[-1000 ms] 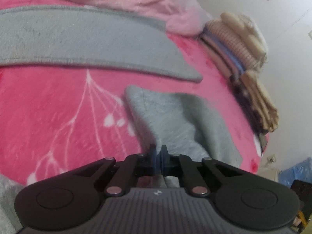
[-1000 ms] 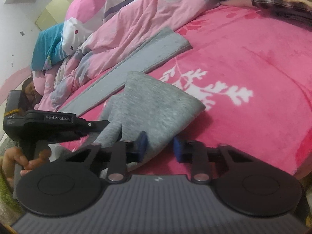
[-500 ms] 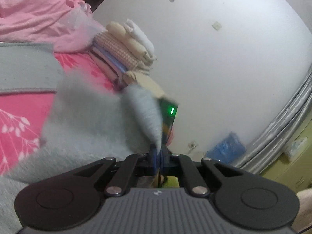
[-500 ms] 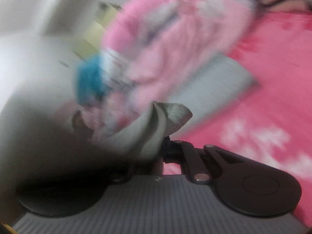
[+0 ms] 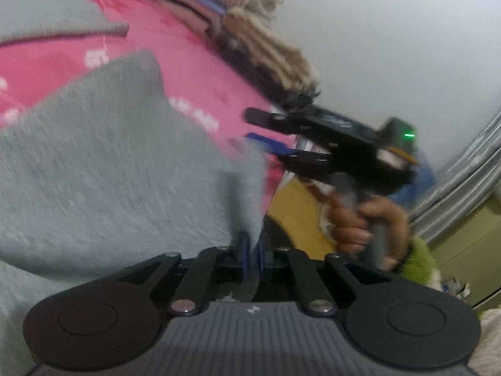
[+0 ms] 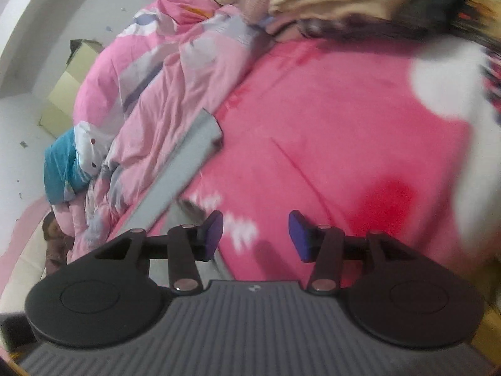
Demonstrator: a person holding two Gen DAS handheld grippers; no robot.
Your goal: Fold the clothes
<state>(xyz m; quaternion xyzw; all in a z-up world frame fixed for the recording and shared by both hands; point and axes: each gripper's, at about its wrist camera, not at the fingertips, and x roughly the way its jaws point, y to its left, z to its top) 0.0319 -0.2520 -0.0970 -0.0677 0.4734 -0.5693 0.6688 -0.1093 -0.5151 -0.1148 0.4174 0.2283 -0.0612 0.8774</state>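
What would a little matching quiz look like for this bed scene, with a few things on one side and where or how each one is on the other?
Things:
1. left gripper
2. right gripper
3. grey garment
4. stack of folded clothes

States:
A. open, nothing between its fingers
B. piled at the far edge of the pink blanket
C. shut on grey cloth
D. spread over the blanket, one edge pinched

Pairs: 1-C, 2-A, 3-D, 4-B
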